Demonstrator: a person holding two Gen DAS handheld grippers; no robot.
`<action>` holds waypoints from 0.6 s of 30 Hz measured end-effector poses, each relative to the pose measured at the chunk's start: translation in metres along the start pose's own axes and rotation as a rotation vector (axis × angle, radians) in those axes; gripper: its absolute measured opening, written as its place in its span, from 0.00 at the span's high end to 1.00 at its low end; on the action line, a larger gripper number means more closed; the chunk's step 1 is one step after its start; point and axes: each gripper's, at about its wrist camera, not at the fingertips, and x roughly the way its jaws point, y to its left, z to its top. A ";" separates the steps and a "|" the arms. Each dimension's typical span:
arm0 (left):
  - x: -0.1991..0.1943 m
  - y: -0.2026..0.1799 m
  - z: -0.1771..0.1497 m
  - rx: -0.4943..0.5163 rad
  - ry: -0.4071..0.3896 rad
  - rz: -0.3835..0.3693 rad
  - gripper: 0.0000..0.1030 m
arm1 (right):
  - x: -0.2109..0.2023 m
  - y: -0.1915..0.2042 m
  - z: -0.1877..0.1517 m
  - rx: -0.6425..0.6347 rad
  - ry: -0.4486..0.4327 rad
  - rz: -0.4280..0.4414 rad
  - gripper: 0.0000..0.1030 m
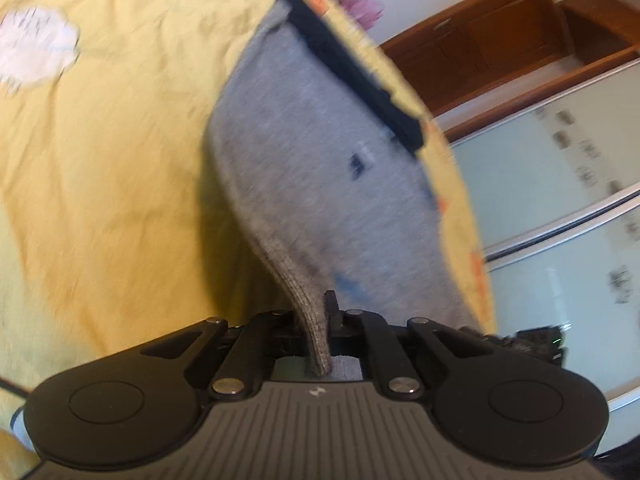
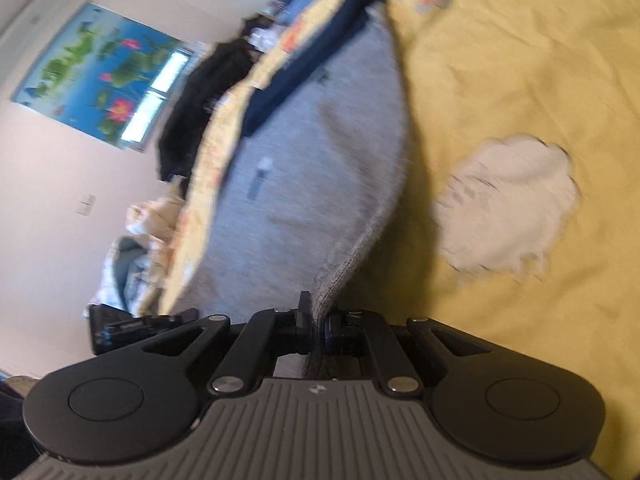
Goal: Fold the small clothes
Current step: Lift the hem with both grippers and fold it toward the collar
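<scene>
A small grey knit garment (image 1: pixel 320 168) with a dark navy band (image 1: pixel 352 68) along its far edge lies stretched over a yellow bedsheet (image 1: pixel 100 160). My left gripper (image 1: pixel 318 320) is shut on a ribbed near edge of it and lifts that edge off the sheet. The same garment (image 2: pixel 304 184) and its navy band (image 2: pixel 304 68) show in the right wrist view. My right gripper (image 2: pixel 318 320) is shut on another ribbed edge, also raised. Both views are motion-blurred.
A white cloud print (image 1: pixel 36 48) (image 2: pixel 508 208) marks the yellow sheet (image 2: pixel 520 80). Dark clothes (image 2: pixel 200 104) and other laundry lie at the bed's far side. A wooden cabinet (image 1: pixel 480 40), glass sliding doors (image 1: pixel 560 200) and a lotus poster (image 2: pixel 92 76) line the walls.
</scene>
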 end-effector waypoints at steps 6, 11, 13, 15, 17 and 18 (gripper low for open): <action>-0.012 -0.018 0.047 -0.007 -0.143 -0.130 0.95 | -0.008 0.014 0.039 -0.010 -0.136 0.140 0.86; 0.017 -0.043 0.103 0.079 -0.201 -0.203 0.95 | -0.002 0.022 0.104 -0.027 -0.304 0.244 0.86; 0.031 -0.054 0.132 0.119 -0.227 -0.212 0.95 | 0.004 0.022 0.136 -0.031 -0.354 0.269 0.86; 0.047 -0.063 0.164 0.142 -0.264 -0.218 0.95 | 0.015 0.019 0.172 -0.029 -0.389 0.282 0.86; 0.063 -0.068 0.200 0.145 -0.298 -0.224 0.95 | 0.028 0.011 0.209 -0.012 -0.405 0.290 0.86; 0.072 -0.070 0.218 0.148 -0.316 -0.224 0.95 | 0.037 0.007 0.228 0.000 -0.412 0.284 0.86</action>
